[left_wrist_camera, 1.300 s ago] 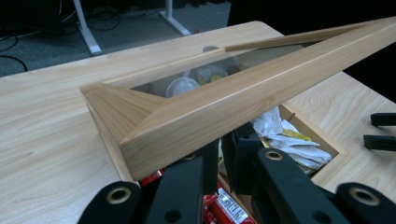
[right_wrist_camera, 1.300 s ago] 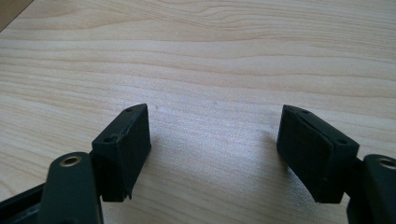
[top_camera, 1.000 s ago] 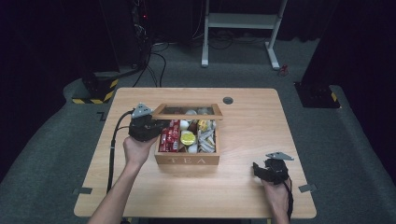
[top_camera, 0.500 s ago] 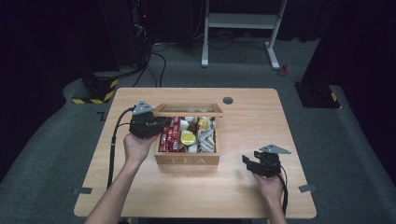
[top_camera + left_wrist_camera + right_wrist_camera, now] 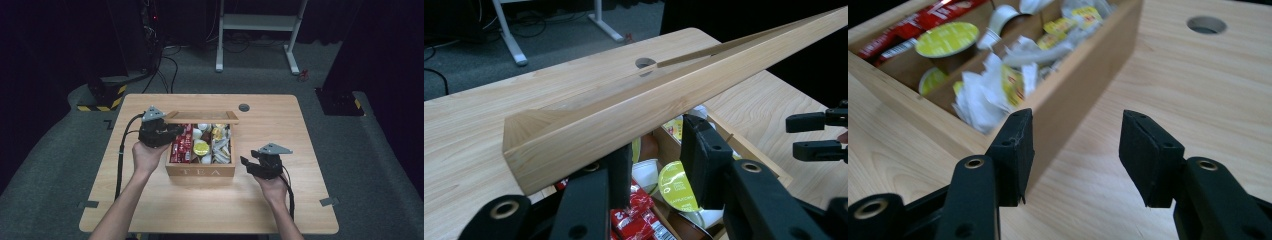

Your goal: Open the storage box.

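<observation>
Wooden tea box [image 5: 201, 171] standing at the centre of the worktop [image 5: 295, 125], its lid [image 5: 202, 117] raised at the far edge. Left tongs [image 5: 176, 132] at the box's left rim, open, the lid's corner [image 5: 531, 150] just above them; whether they touch it cannot be told. Right tongs [image 5: 247, 164] wide open and empty, just right of the box wall [image 5: 1083, 65]. Inside: red packets [image 5: 181, 144], a yellow capsule [image 5: 201, 147] and white sachets [image 5: 220, 148].

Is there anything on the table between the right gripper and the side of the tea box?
Nothing visible. The right gripper hovers with jaws open beside the tea box, and in the right gripper view bare table lies between its jaws and the box's right wall.
</observation>
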`<action>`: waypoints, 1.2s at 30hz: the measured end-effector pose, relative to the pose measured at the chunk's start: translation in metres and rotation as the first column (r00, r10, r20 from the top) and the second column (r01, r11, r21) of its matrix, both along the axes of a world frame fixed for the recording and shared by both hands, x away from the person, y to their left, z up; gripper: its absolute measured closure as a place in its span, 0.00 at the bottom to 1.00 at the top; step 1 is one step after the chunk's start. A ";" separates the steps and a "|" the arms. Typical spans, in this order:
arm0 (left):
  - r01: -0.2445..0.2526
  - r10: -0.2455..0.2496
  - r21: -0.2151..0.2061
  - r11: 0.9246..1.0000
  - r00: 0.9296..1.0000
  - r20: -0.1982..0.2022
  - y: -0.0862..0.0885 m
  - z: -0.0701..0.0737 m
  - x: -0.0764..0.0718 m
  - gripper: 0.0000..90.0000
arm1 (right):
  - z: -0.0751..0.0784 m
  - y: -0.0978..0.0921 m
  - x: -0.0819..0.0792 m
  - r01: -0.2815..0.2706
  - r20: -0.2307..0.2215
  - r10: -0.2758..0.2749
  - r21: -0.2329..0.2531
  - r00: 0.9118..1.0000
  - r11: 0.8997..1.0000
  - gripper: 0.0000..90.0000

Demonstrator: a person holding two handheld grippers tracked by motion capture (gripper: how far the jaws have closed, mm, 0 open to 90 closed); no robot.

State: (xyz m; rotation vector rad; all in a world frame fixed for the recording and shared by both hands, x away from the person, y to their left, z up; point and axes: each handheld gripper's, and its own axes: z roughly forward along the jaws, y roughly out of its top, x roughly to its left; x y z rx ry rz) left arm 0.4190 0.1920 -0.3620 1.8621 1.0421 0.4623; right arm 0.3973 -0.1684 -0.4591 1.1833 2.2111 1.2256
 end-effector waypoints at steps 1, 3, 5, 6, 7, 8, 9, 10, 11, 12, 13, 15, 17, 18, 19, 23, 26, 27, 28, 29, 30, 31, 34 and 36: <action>0.000 0.000 0.002 1.000 1.000 0.000 0.000 0.000 0.000 0.72 | 0.001 0.004 0.001 -0.010 0.004 0.010 0.004 1.000 1.000 0.53; -0.001 0.001 0.005 1.000 1.000 -0.002 0.000 0.001 0.001 0.72 | 0.003 0.012 0.003 -0.031 0.010 0.030 0.012 0.999 0.999 0.53; -0.001 0.001 0.009 1.000 1.000 -0.003 -0.001 0.003 0.001 0.71 | 0.006 0.021 0.005 -0.058 0.027 0.057 0.011 0.998 0.998 0.53; -0.001 0.001 0.010 1.000 1.000 -0.004 -0.001 0.003 0.002 0.70 | 0.007 0.027 0.005 -0.066 0.026 0.066 0.005 0.998 0.998 0.52; -0.002 0.002 0.009 1.000 1.000 -0.005 -0.002 0.003 0.002 0.70 | 0.008 0.031 0.006 -0.076 0.033 0.076 -0.008 0.997 0.997 0.52; -0.004 0.004 0.009 1.000 1.000 -0.004 -0.002 0.003 0.002 0.70 | 0.010 0.038 0.007 -0.084 0.032 0.085 -0.021 0.996 0.996 0.52; -0.003 0.003 0.009 1.000 1.000 -0.003 -0.002 0.004 0.002 0.70 | 0.011 0.043 0.008 -0.092 0.031 0.092 -0.025 0.995 0.995 0.52; -0.004 0.004 0.007 1.000 1.000 -0.003 -0.002 0.004 0.002 0.69 | 0.011 0.048 0.010 -0.102 0.030 0.103 -0.028 0.994 0.994 0.51; -0.004 0.004 0.005 1.000 1.000 -0.004 -0.002 0.004 0.003 0.69 | 0.012 0.052 0.011 -0.110 0.031 0.111 -0.030 0.993 0.993 0.51; -0.004 0.004 0.003 1.000 1.000 -0.005 -0.002 0.004 0.003 0.69 | 0.013 0.055 0.012 -0.114 0.030 0.115 -0.032 0.993 0.993 0.50; -0.005 0.005 0.000 1.000 1.000 -0.007 -0.002 0.004 0.003 0.69 | 0.013 0.061 0.013 -0.114 0.036 0.116 -0.032 0.993 0.993 0.49; -0.003 0.003 0.002 1.000 1.000 -0.008 -0.002 0.004 0.003 0.69 | 0.014 0.069 0.014 -0.121 0.037 0.122 -0.032 0.992 0.992 0.48; -0.002 0.002 0.002 1.000 1.000 -0.010 -0.002 0.005 0.004 0.69 | 0.015 0.076 0.015 -0.133 0.034 0.133 -0.021 0.990 0.991 0.47; 0.001 -0.001 0.002 1.000 1.000 -0.012 -0.001 0.005 0.004 0.69 | 0.016 0.079 0.016 -0.143 0.034 0.143 -0.016 0.989 0.990 0.47; 0.002 -0.002 0.000 1.000 1.000 -0.014 -0.001 0.005 0.004 0.69 | 0.016 0.082 0.016 -0.152 0.035 0.152 -0.015 0.988 0.988 0.46; 0.003 -0.004 -0.007 1.000 1.000 -0.019 -0.001 0.005 0.004 0.69 | 0.014 0.096 0.021 -0.178 0.030 0.178 -0.023 0.984 0.984 0.45; 0.004 -0.004 -0.008 1.000 1.000 -0.019 0.000 0.005 0.004 0.69 | 0.010 0.108 0.026 -0.190 0.014 0.191 -0.033 0.982 0.981 0.43; 0.005 -0.006 -0.010 1.000 1.000 -0.020 0.000 0.005 0.004 0.69 | 0.009 0.110 0.027 -0.191 0.012 0.191 -0.035 0.981 0.981 0.42; 0.007 -0.007 -0.011 1.000 1.000 -0.021 0.000 0.005 0.004 0.69 | 0.008 0.114 0.029 -0.194 0.009 0.194 -0.039 0.981 0.980 0.41; 0.007 -0.007 -0.012 1.000 1.000 -0.021 0.000 0.005 0.004 0.69 | 0.007 0.117 0.030 -0.194 0.010 0.195 -0.041 0.981 0.980 0.41; 0.008 -0.008 -0.012 1.000 1.000 -0.021 0.000 0.005 0.004 0.69 | 0.006 0.120 0.031 -0.192 0.013 0.193 -0.051 0.981 0.980 0.40; 0.008 -0.009 -0.013 1.000 1.000 -0.021 0.000 0.005 0.004 0.69 | 0.006 0.122 0.031 -0.192 0.017 0.193 -0.061 0.981 0.980 0.39; 0.009 -0.009 -0.017 1.000 1.000 -0.023 0.000 0.005 0.004 0.69 | 0.005 0.129 0.032 -0.195 0.021 0.197 -0.074 0.980 0.978 0.38; 0.010 -0.010 -0.017 1.000 1.000 -0.023 0.000 0.005 0.004 0.69 | 0.005 0.133 0.034 -0.193 0.015 0.195 -0.076 0.981 0.978 0.36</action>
